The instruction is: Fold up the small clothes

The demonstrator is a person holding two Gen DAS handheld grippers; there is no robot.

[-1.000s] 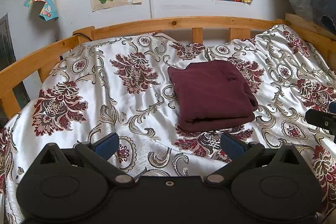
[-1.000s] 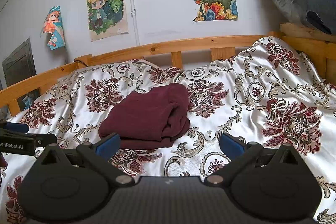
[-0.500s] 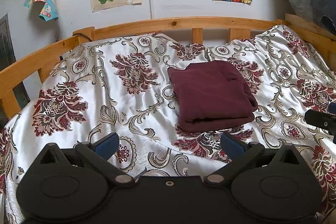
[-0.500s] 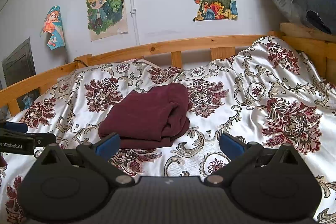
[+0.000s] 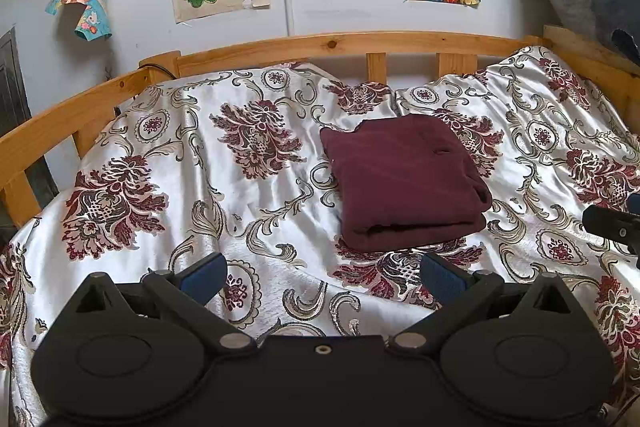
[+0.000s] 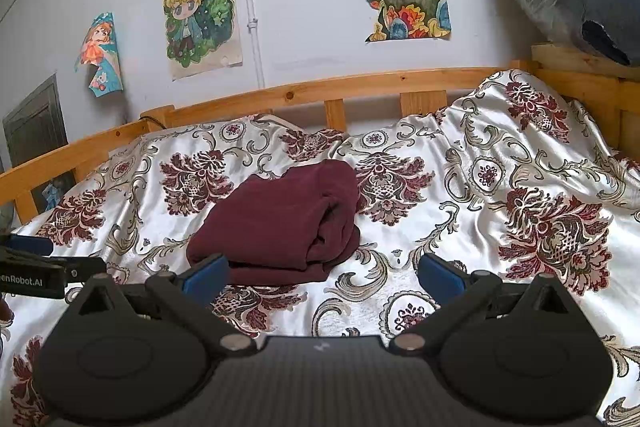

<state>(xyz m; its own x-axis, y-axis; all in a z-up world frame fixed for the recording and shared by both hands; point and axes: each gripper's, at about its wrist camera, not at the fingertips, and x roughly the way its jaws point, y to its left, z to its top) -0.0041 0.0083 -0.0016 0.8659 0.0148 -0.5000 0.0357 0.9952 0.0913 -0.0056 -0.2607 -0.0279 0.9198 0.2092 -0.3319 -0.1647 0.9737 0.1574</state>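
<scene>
Left wrist view: we hold both the left tool [image 5: 322,277] and right tool [image 6: 323,277] spread wide and empty; snagging the folded maroon knit garment [image 5: 404,183] on the slippery floral satin bedspread [image 5: 224,195] risks unfolding it.

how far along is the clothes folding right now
Done, it seems: the maroon garment lies folded into a compact stack on the floral bedspread. In hand: nothing; the left gripper and right gripper both have open jaws, clear of it. Left: no other unfolded clothes show on the bed.
</scene>
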